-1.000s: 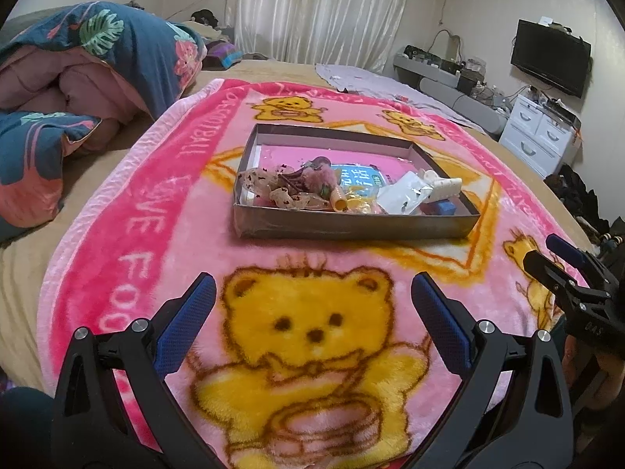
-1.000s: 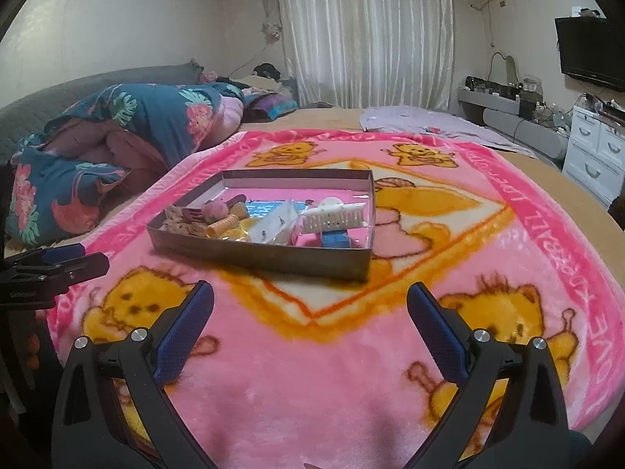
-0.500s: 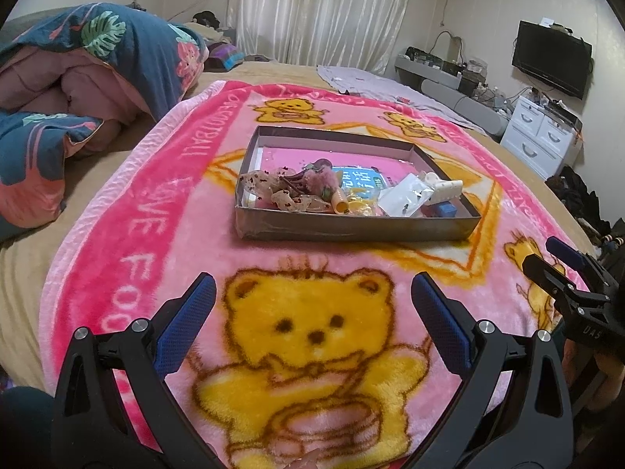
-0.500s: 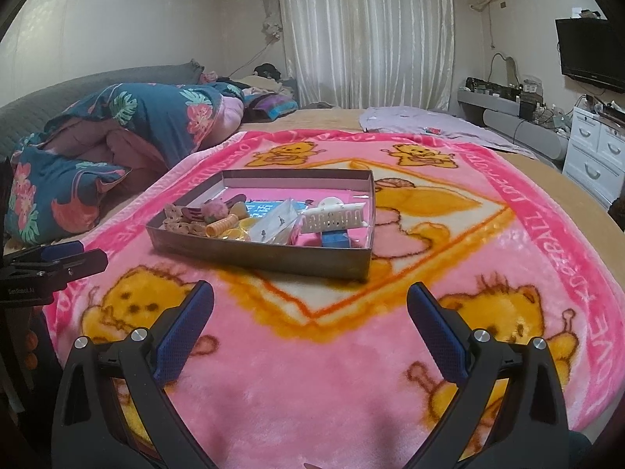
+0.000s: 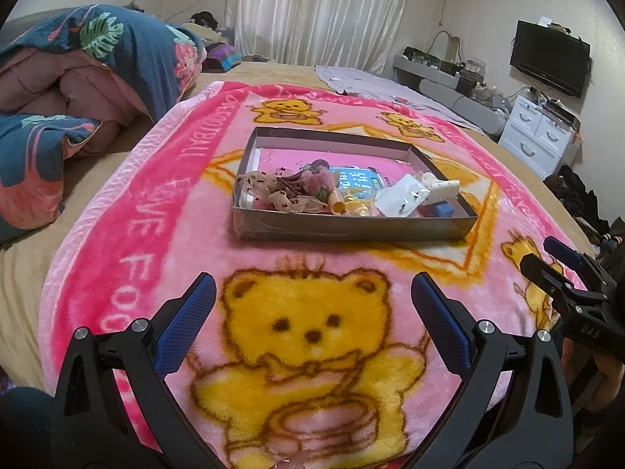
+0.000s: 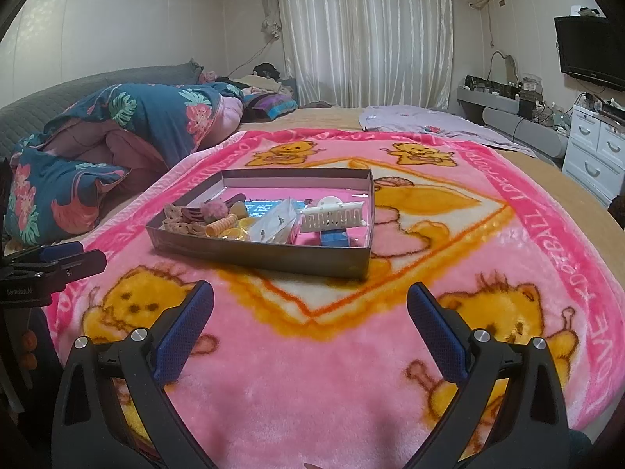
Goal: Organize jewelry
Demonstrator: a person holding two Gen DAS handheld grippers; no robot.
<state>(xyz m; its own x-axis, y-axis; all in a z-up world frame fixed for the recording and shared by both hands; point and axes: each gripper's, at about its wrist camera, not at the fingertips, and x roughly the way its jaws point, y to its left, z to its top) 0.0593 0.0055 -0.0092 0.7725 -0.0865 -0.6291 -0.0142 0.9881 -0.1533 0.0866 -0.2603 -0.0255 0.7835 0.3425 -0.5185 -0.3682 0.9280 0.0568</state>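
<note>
Pink plush covers most of what we see: a blanket (image 5: pixel 129 211) printed with yellow bears and hot-pink lettered borders, spread flat over a tan bed (image 6: pixel 336 117). Beside it, toward the headboard, we find a heaped navy floral quilt (image 5: pixel 129 51) with a dusty-pink lining. On the middle of the blanket sits a shallow grey cardboard tray (image 5: pixel 351 230), its near wall facing us and its floor pink inside. The jewelry and hair things are bunched along the tray's near side, while the far half of its floor lies bare. From the right wrist view we pick out a white comb-like clip (image 6: pixel 334 217) propped over a small blue box (image 6: pixel 334 238), a clear packet (image 6: pixel 275 224) lying just beside them, a pale pink pom-pom (image 6: pixel 213 208), an orange coiled hair tie (image 6: pixel 222 224) touching some yellow pieces, and lacy brown-spotted bows (image 6: pixel 177 219) at the tray's left end. We hold both tools low over the blanket, short of the tray and touching nothing. Our left gripper (image 5: pixel 312 297) has its blue-padded fingers (image 5: pixel 187 320) spread wide over a big bear's face, with nothing between them. Our right gripper (image 6: pixel 310 301) is likewise spread wide and bare, above plain pink pile between two bears. Each tool shows at the edge of the other's view, well apart.
</note>
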